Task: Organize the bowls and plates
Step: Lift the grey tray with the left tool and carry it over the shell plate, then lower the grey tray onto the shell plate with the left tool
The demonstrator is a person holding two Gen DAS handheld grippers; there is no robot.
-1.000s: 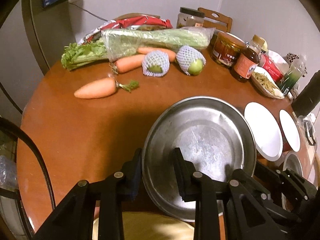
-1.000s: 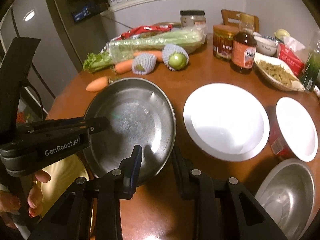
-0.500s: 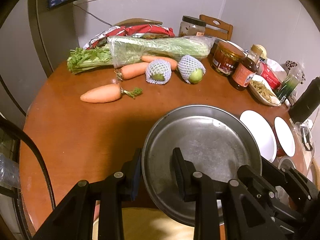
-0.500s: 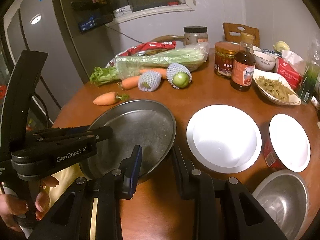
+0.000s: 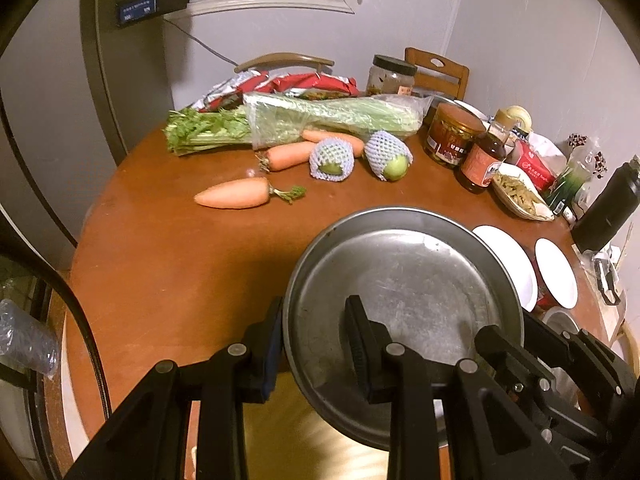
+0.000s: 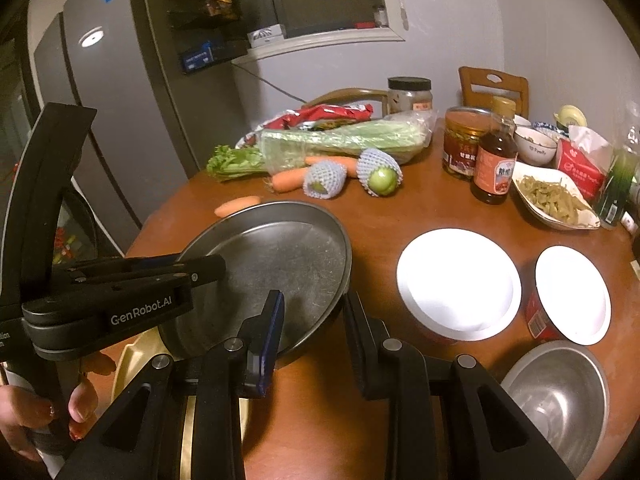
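Two grippers are meeting on one round, shallow, scuffed grey metal pan [image 5: 404,280], which you are holding raised and tilted above the near edge of the round brown wooden table [image 5: 168,264]. Your left gripper [image 5: 314,338] is pinching the pan's near rim, one finger outside the wall and one lying inside on the pan floor. Your right gripper [image 6: 312,324] is straddling the pan's right edge with its jaws spread, and you cannot tell whether either finger is touching the rim. Just right of the pan, a large white round plate [image 6: 458,282] is sitting on the table, with a smaller white round plate [image 6: 574,294] and a round steel bowl [image 6: 558,398] farther right. Beyond the pan, an orange carrot [image 5: 234,199] is lying.
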